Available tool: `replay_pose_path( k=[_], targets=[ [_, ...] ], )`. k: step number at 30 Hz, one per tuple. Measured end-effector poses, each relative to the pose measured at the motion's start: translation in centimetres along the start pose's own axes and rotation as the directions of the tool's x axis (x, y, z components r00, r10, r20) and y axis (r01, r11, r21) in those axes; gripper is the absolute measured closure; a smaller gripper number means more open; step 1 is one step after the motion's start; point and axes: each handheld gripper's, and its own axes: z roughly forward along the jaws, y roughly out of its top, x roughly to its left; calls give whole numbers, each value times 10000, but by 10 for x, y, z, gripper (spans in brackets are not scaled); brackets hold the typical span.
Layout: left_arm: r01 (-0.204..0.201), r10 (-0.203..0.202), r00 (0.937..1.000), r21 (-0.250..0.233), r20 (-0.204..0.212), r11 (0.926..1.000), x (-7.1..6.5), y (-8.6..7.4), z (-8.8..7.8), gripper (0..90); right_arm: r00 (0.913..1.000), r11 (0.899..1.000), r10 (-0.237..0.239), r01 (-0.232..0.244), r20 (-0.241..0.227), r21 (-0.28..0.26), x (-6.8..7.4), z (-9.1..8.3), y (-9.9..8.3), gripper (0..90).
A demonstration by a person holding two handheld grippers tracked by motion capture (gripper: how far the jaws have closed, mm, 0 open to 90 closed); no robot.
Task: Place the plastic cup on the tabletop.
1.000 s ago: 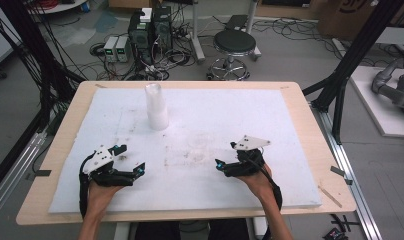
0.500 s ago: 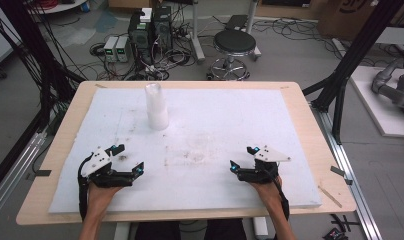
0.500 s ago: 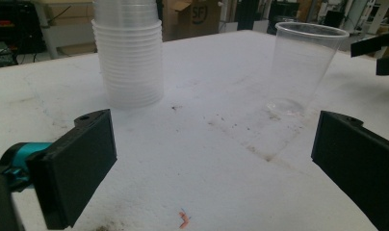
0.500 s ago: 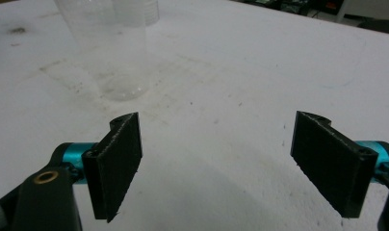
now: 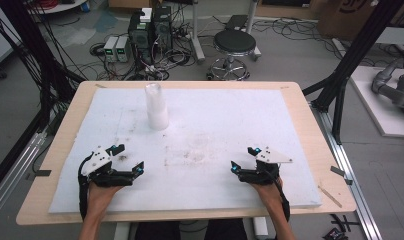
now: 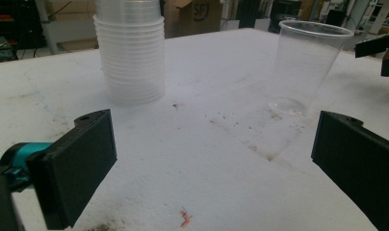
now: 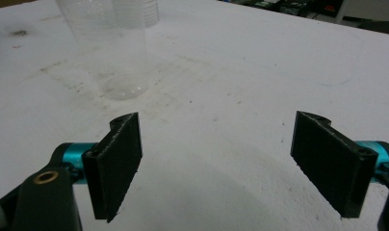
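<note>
Left gripper view: single clear cup upright.

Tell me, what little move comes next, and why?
Probably the left tool reaches toward the cup stack for another cup. One clear cup already stands alone mid-mat, upright and untouched, and both tools rest open and empty; the right tool sits farther from the stack.
</note>
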Motion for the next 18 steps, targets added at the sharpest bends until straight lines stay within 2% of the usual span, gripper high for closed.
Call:
replay_pose_path(
  k=[1,8,14,18],
  targets=[
    [2,-2,10000,26,18,10000,0,0,0,18,10000,10000,92,-92,-15,-2,0,0,0,184],
    [75,-75,10000,-106,4,9999,1,0,-1,18,10000,10000,-43,43,-80,-59,0,-1,0,184],
    [112,-111,9999,-49,20,9999,1,0,-1,18,9998,9999,98,-99,-190,-50,-1,-1,-1,184],
    [25,-26,10000,-166,-66,9999,1,-1,-2,18,9997,9993,-184,179,-156,-332,1,-4,-2,185]
  ],
)
